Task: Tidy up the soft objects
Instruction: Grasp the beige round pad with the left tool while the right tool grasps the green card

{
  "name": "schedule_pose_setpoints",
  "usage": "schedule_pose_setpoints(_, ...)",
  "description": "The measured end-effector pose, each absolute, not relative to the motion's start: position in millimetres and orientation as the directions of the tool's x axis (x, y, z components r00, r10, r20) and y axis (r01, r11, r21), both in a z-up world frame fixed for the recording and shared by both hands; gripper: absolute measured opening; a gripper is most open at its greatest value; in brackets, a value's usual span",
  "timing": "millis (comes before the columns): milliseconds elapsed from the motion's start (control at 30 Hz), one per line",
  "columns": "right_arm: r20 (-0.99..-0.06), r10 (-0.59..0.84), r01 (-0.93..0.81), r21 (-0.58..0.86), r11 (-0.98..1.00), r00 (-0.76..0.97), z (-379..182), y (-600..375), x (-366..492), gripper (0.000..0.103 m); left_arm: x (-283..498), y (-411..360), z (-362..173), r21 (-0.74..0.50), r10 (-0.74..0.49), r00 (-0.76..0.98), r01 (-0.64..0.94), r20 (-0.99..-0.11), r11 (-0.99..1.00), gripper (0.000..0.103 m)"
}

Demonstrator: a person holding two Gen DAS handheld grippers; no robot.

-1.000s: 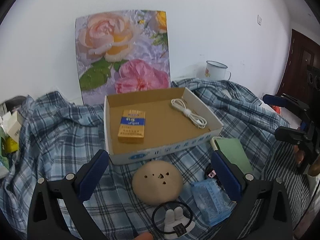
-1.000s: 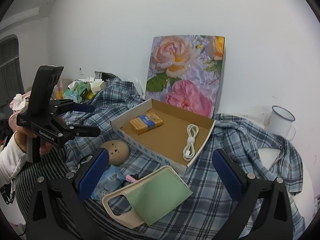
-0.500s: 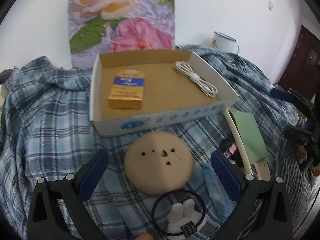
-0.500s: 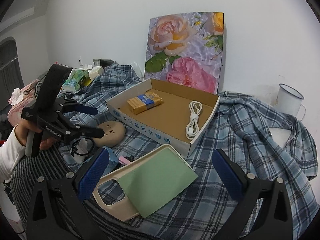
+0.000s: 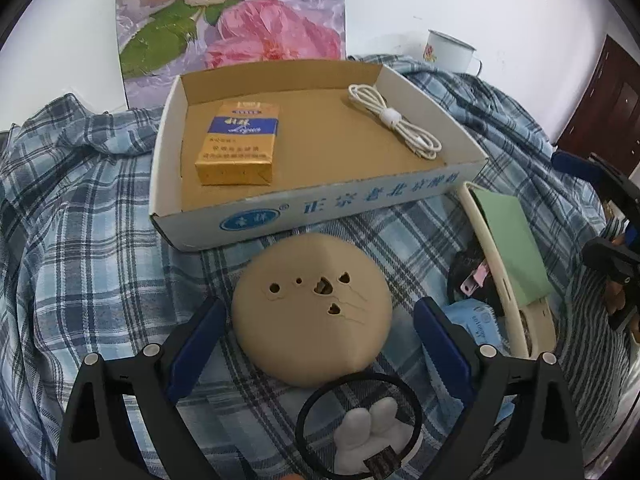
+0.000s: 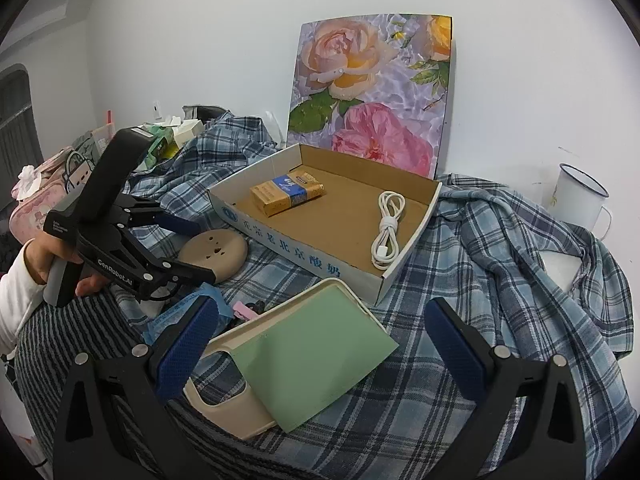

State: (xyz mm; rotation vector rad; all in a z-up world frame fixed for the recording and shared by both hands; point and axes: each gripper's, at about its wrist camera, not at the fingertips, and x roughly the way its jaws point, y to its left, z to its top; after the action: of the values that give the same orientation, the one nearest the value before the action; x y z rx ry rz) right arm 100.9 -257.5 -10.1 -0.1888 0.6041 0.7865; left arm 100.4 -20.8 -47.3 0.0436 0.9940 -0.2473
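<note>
Where the plaid cloth (image 5: 76,216) bunches up across the surface, whatever lies under it is hidden, and a striped fabric (image 6: 60,344) covers the near left edge in the right wrist view. The flower picture (image 6: 372,88) leaning on the wall is cut off at the top in the left wrist view. A cardboard box (image 5: 360,200) sits open on the cloth; inside lie a yellow and blue packet (image 5: 240,144) toward its left end and a coiled white cable (image 5: 394,124) toward its right, well apart from each other. A cream phone case (image 6: 224,392) with a green sheet (image 6: 312,356) lying in it rests just in front of the box. The tan round cushion (image 5: 312,312) sits just in front of the box's printed wall. The left gripper (image 5: 320,320) is spread wide with the cushion between its blue pads, which have just been closing but do not press on it. The right gripper (image 6: 320,344) is spread above the phone case, holding nothing. A blue packet (image 5: 476,320) is half covered by the left gripper's finger. A black ring (image 5: 360,420) circles a small white figure (image 5: 372,428), cut off at the frame's bottom. A small pink item (image 6: 246,310) is too hidden to identify. A white mug (image 6: 580,200) stands at the back.
</note>
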Motion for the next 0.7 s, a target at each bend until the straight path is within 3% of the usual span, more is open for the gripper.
schedule_pose_setpoints(133,-0.574,0.608,-0.712,0.061,0.7,0.548,-10.0,-257.6,100.9,0.103,102.2,-21.7,-51.7,-0.071,-0.182,0.505,0.231,-0.844,0.97,0.086)
schedule_pose_setpoints(700,-0.581,0.603,-0.717,0.047,0.695,0.547,-12.1,-254.6,100.9,0.103,104.6,-23.7,-57.6,-0.048,-0.162,0.494,0.236,-0.854,0.971,0.082)
